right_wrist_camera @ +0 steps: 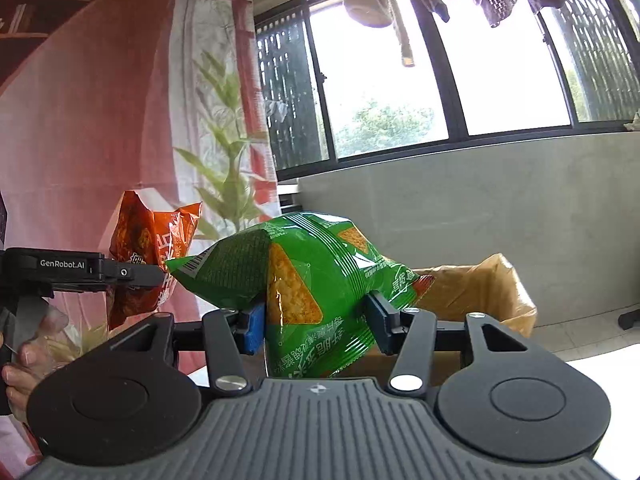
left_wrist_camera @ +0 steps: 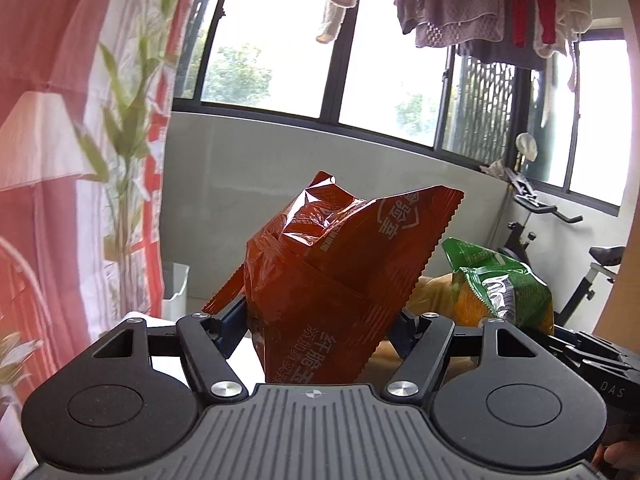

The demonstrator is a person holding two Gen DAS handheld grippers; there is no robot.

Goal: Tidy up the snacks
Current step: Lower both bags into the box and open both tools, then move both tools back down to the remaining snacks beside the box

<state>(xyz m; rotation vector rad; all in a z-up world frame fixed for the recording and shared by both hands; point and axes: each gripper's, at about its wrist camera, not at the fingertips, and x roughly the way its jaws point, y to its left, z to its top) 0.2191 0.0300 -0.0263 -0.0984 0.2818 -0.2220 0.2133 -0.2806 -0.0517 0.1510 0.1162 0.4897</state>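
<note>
We see our left claw (left_wrist_camera: 320,320) clamped on the red snack bag (left_wrist_camera: 332,276), our right claw (right_wrist_camera: 316,316) clamped on the green snack bag (right_wrist_camera: 296,276), both bags held aloft between the fingers.

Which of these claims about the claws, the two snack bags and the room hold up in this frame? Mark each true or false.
1. The left claw grips a red bag. True.
2. The right claw is open, holding nothing. False: it is shut on a green bag.
3. Both bags lie flat on a table. False: both are held up in the air.
4. Laundry hangs in front of the window. True.
5. An exercise bike shows in the left wrist view. True.
</note>
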